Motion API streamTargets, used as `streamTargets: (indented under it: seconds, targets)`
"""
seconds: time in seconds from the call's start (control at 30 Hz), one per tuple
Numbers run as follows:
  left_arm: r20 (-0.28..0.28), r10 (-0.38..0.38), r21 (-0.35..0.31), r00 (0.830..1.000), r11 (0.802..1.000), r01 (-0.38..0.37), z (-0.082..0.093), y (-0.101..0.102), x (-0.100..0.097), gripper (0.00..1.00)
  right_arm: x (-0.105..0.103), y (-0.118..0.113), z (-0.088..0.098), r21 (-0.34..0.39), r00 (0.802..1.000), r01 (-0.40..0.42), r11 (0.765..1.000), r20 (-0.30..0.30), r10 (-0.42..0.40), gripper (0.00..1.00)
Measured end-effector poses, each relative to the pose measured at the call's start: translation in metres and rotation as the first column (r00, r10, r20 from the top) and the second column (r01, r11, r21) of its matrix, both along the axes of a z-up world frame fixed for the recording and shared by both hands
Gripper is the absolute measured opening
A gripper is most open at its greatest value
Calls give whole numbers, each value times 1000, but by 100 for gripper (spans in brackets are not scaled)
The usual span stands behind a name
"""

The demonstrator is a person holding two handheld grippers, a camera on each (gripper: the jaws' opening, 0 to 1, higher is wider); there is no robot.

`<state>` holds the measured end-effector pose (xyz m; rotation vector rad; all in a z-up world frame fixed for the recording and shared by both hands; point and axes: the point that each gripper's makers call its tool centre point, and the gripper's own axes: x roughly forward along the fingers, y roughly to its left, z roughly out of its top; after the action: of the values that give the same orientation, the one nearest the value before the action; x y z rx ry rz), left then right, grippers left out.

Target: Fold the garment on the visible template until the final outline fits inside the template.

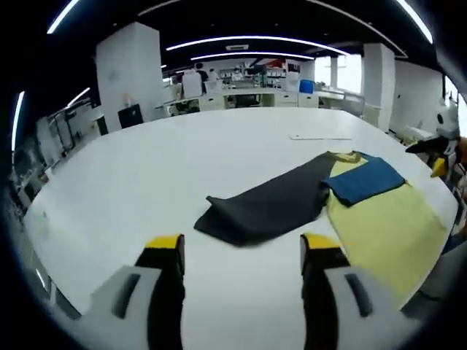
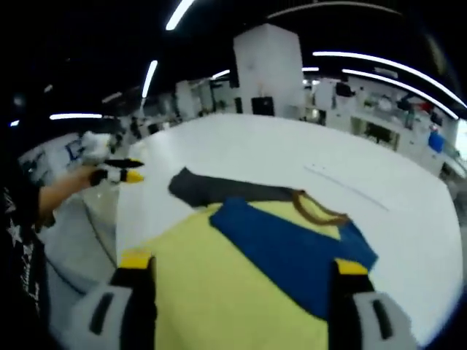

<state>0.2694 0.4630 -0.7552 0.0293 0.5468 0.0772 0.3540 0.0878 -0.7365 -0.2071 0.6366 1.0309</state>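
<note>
Both jaws apart, garment [image 1: 343,200] flat on table [image 1: 182,160]

Both grippers look the same: the left gripper [image 1: 242,255] and right gripper [image 2: 238,266] each have two chunky black jaws with yellow tips and grey housings lower down. Over at nine o'clock in the right gripper view, a black sleeve [image 2: 20,219] with white star prints.

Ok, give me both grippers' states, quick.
Left gripper: jaws open, holding nothing, short of the dark sleeve.
Right gripper: jaws open, holding nothing, over the yellow garment.
</note>
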Motion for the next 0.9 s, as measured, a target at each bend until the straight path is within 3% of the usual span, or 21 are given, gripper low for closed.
streamTargets:
  seconds: [0.17,0.23,0.4,0.47,0.57,0.7,0.73,0.83,0.9]
  targets:
    - [-3,67,-21,998,997,-68,-8,6,6,44,-7,-8,5,22,1000,0,1000,8,0,99]
    - [-17,85,5,996,996,-85,-14,11,9,40,-11,-11,6,24,1000,-5,1000,15,5,99]
    - [-27,141,-26,990,990,-142,-26,22,13,32,-18,-19,5,15,1000,-13,1000,27,13,99]
    - [-48,148,3,988,989,-148,-37,29,19,28,-19,-21,6,18,999,-9,1000,32,9,99]
    - [-53,154,-15,987,988,-155,-48,34,30,28,-22,-23,7,42,1000,7,999,19,-8,99]
    - [-70,160,-14,985,987,-161,-53,31,30,27,-25,-29,7,40,999,16,999,30,-18,99]
    - [-85,179,-48,980,982,-183,-57,27,28,27,-27,-31,7,41,999,20,999,31,-21,99]
    - [-98,170,-19,981,985,-172,-67,32,39,25,-31,-35,4,37,999,20,999,31,-21,99]
    - [-102,171,-51,980,983,-177,-74,37,44,24,-34,-40,1,25,999,22,999,33,-23,99]
